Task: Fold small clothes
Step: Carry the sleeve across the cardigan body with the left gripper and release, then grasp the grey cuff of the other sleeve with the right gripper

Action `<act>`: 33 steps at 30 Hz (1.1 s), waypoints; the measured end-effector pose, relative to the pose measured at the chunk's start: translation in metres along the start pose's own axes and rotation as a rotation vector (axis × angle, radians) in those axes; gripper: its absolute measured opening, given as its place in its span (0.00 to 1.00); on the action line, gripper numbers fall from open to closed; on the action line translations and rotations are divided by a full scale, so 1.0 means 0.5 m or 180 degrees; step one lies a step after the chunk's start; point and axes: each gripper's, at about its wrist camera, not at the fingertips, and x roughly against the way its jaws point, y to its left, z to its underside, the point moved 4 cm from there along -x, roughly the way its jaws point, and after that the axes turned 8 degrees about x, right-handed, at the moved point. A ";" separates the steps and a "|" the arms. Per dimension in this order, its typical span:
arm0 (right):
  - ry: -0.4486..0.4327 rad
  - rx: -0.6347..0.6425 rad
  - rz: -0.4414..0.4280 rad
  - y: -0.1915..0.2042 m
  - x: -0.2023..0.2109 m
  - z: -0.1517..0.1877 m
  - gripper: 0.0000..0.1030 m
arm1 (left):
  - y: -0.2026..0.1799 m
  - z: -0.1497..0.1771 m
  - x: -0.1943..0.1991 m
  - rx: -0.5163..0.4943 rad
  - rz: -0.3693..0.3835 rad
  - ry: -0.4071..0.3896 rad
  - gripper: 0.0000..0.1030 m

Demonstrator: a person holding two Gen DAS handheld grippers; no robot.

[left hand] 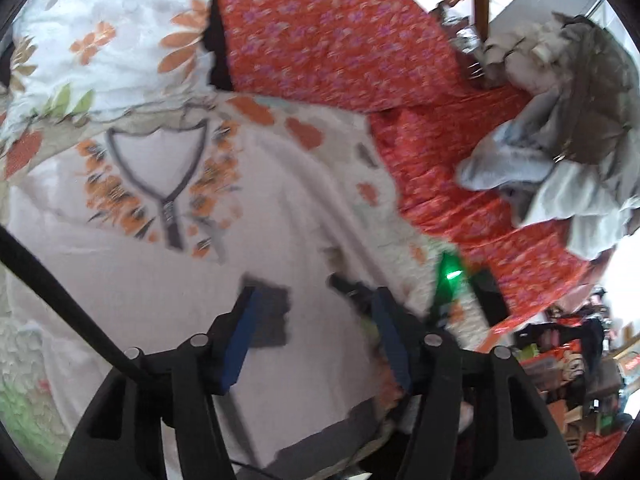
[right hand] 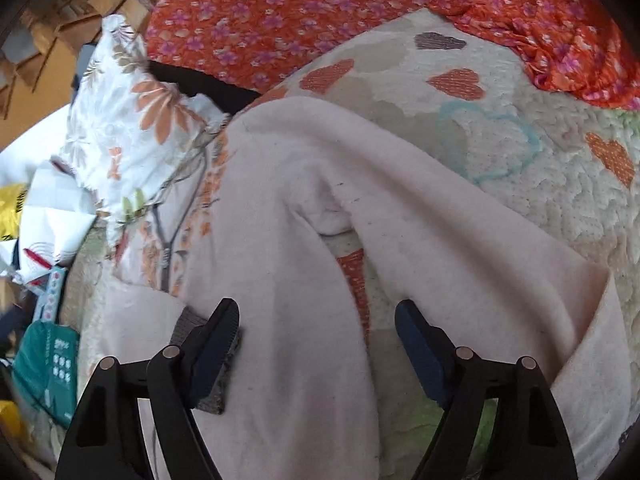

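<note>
Over the pink top [right hand: 288, 208] on the bed [right hand: 560, 184], my left gripper [left hand: 316, 320] and right gripper [right hand: 320, 344] both hang released

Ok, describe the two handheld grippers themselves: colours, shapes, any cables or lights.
The left gripper has black angular plastic linkage arms with round silver pivot pins and two flat dark-blue padded fingers. A thin black cable runs diagonally past its left side. The right gripper has the same black linkage, silver pins and dark-blue ribbed pads. No sleeve or hand shows.
</note>
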 end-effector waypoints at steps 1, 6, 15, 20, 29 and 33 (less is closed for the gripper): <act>0.0006 0.0034 -0.0066 0.007 0.000 0.000 0.83 | 0.026 0.006 -0.007 0.0053 -0.0140 -0.0040 0.63; 0.0094 0.0260 -0.0469 0.072 -0.020 0.016 0.80 | 0.196 0.030 0.009 0.0495 -0.0653 -0.0260 0.63; 0.0153 0.1230 -0.0154 0.197 -0.076 0.022 0.67 | 0.418 0.065 0.072 0.0958 -0.1221 -0.0901 0.64; 0.0342 0.1386 0.0098 0.206 -0.131 0.041 0.67 | 0.437 0.053 0.092 0.0932 -0.1366 -0.0984 0.65; 0.0463 0.1664 0.0109 0.234 -0.084 0.069 0.10 | 0.436 0.046 0.082 0.1088 -0.1268 -0.1005 0.70; 0.0329 0.1607 0.0219 0.223 -0.053 0.014 0.09 | 0.442 0.051 0.074 0.1139 -0.1281 -0.0957 0.70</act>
